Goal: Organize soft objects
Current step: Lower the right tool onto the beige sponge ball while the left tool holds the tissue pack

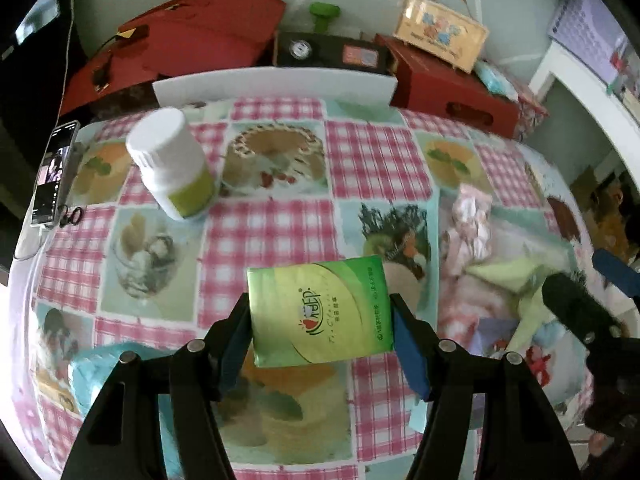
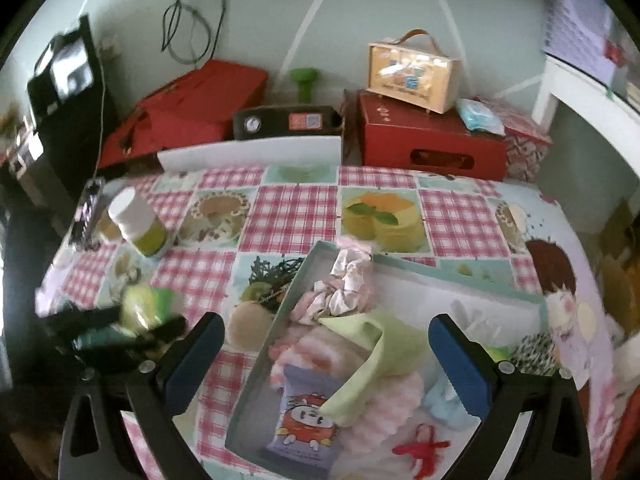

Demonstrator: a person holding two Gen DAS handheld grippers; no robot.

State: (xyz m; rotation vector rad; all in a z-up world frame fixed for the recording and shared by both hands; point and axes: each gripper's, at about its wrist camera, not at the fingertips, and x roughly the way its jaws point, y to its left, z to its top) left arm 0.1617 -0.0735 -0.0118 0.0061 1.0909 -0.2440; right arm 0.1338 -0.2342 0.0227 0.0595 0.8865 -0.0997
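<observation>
My left gripper [image 1: 320,316] is shut on a green tissue pack [image 1: 320,312] and holds it above the checked tablecloth [image 1: 264,236]. The pack and left gripper show blurred at the left of the right wrist view [image 2: 140,312]. My right gripper [image 2: 326,344] is open and empty, hovering over a shallow teal-rimmed box [image 2: 276,320]. The box holds a light green cloth [image 2: 372,356], a pink striped towel [image 2: 380,412], a pink-white scrunchie [image 2: 344,284], a purple snack packet [image 2: 308,420], a pale blue item [image 2: 440,400] and a red knot [image 2: 420,448].
A white bottle with a green label [image 1: 172,164] stands tilted at the table's far left, beside a phone [image 1: 54,172]. A light blue soft item [image 1: 92,372] lies under my left gripper's left side. Red boxes [image 2: 428,140], a black device and a small suitcase stand behind the table.
</observation>
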